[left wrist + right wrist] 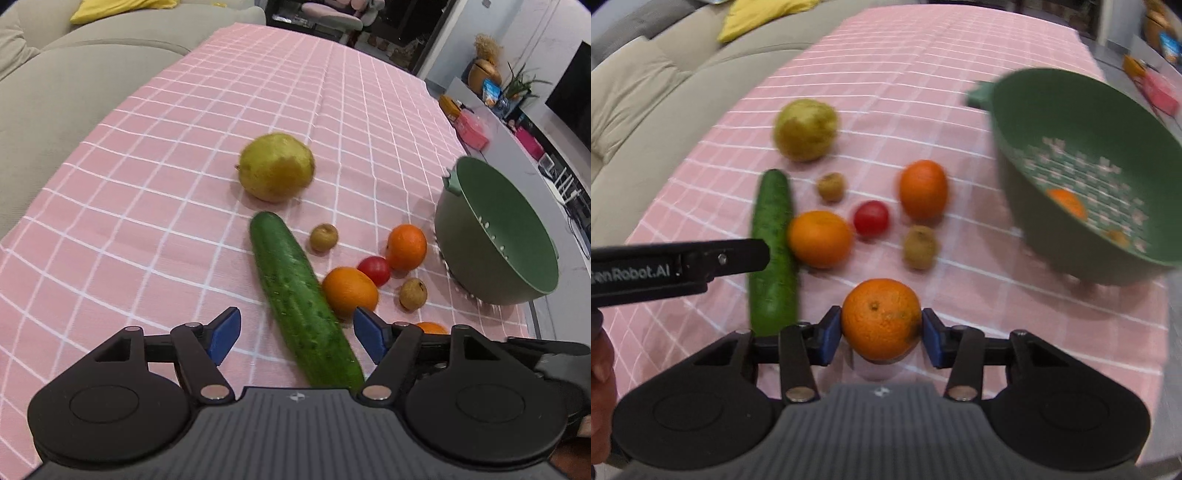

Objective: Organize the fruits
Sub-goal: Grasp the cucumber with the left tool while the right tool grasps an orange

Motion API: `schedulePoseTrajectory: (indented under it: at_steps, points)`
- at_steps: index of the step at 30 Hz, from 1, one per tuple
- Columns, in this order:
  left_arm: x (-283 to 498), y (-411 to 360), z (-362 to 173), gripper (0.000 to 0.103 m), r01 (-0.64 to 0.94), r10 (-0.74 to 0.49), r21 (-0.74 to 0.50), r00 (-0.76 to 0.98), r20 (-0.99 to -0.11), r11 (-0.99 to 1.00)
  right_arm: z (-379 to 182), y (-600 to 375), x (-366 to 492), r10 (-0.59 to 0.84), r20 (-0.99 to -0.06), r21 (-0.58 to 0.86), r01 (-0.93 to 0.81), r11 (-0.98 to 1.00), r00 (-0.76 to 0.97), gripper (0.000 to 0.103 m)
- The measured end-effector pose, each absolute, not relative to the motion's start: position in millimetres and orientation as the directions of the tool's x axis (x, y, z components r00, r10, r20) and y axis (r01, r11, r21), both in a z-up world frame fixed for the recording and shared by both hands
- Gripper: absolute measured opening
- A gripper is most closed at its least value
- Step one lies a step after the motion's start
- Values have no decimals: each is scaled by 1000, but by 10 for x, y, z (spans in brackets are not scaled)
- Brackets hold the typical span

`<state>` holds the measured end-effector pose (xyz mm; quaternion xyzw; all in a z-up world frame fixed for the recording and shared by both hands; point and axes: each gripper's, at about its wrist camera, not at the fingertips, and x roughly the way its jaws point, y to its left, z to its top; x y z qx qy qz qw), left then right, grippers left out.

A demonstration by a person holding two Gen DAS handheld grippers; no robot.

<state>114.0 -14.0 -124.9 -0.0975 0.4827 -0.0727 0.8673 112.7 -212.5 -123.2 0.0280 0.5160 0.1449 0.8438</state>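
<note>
Desk: covered by a pink cloth with a white grid [184, 184]; grey sofa along its far left edge.
Colander: green plastic bowl with a perforated floor [1027, 147], at the right side of the desk, tilted; one small orange [1067, 203] lies inside on the holes.
Cucumber: long dark-green cucumber [299, 299], flat on the cloth, running away from the left gripper.
Pear: large yellow-green pear [275, 168], beyond the far tip of the cucumber, apart from it.
Loose fruit: two oranges [349, 291] [406, 246], a small red tomato [375, 270] between them, and two small brown-green round fruits [323, 237] [413, 294], clustered between cucumber and colander.
Left gripper [295, 336]: black body, blue pads, jaws spread wide either side of the near part of the cucumber, pads not touching it.
Right gripper [881, 334]: jaws pinching a mandarin orange [881, 319], both blue pads pressed against its sides, nearest the camera, in front of the loose fruit.
</note>
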Motion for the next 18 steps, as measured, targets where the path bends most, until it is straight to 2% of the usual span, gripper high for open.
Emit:
schedulePoseTrajectory:
  at_steps: [5,7,10,12,14,16,18]
  points:
    - [1259,-349,-1435,83,10,-159,-172,442,-883,985,-1246,-2382,1144,222,-872,179,-136,974,437,43]
    - [1249,-437,-1465,84,30,-138,-140,454,-881,990,-1263,-2418,1150,221,-872,185,-124,975,437,43]
    - [1215,-521,-1465,70,90,-81,-46,450,-889,995,-1259,-2387,1151,228,-869,187,-135,973,439,43]
    - [1186,-409,-1434,65,88,-114,-83,442,-890,993,-1253,-2357,1160,237,-867,191,-147,971,438,43]
    - [1163,-279,-1395,68,73,-122,-100,440,-890,992,-1238,-2346,1150,238,-866,186,-159,970,440,43]
    - [1143,-174,-1363,77,46,-97,-86,457,-884,995,-1234,-2329,1147,233,-866,175,-168,970,442,43]
    - [1168,-159,-1366,79,21,-74,-72,483,-873,997,-1242,-2323,1148,231,-866,170,-173,970,444,43]
